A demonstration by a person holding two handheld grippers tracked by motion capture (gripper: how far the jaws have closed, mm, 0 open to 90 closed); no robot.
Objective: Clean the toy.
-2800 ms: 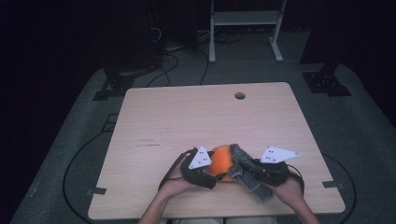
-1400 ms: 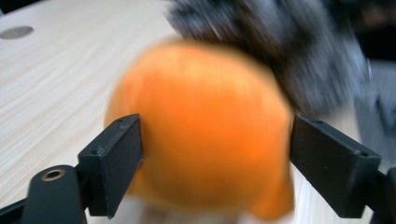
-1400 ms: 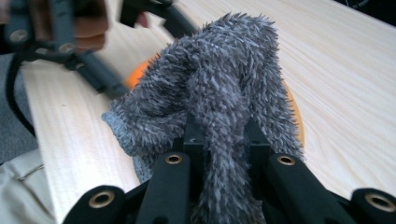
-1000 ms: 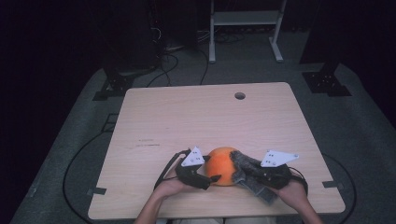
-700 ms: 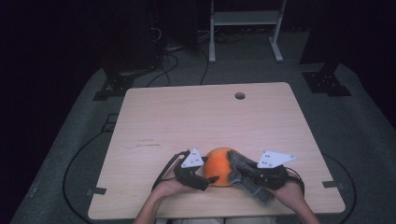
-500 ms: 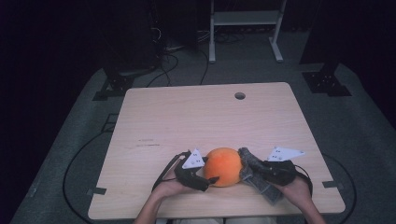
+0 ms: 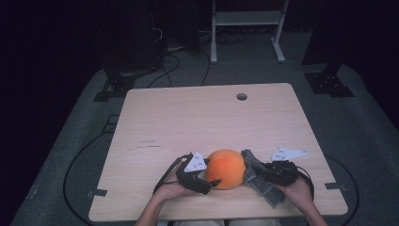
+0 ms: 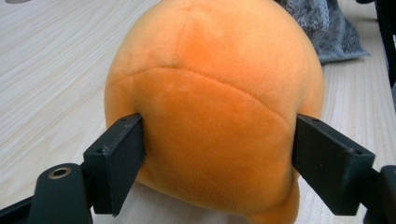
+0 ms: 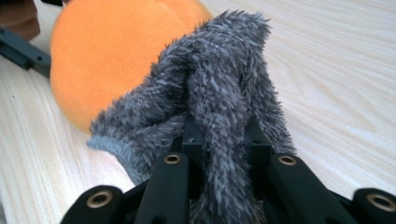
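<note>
The orange plush ball (image 7: pixel 226 168) sits on the tabletop (image 7: pixel 207 122) near its near edge, a little right of the middle. It rests on the wood, round and seamed, with a small nub at its underside in the left gripper view. The left tongs (image 8: pixel 219 168) straddle it from the near left: both pads (image 8: pixel 122 158) lie at its flanks, one each side, spread wide around its girth. The jaws have just been opening a little with the ball between them, and the pads seem to touch the fur more than squeeze it, so this looks like a loosening grip rather than a firm one.

Just right of the ball, touching it, lies a grey fuzzy cloth (image 7: pixel 256 174). The right tongs (image 9: pixel 219 135) are pinched narrow on a fold of it, the fur bunched up between the jaws and rising over them in the right gripper view. The cloth's far end leans against the ball's side.

By my reading, the work is pulling the grey cover off the ball. That part looks mostly done: the ball is bare on every side that shows. What is left is drawing the cloth clear of the ball and setting it down apart.
</note>
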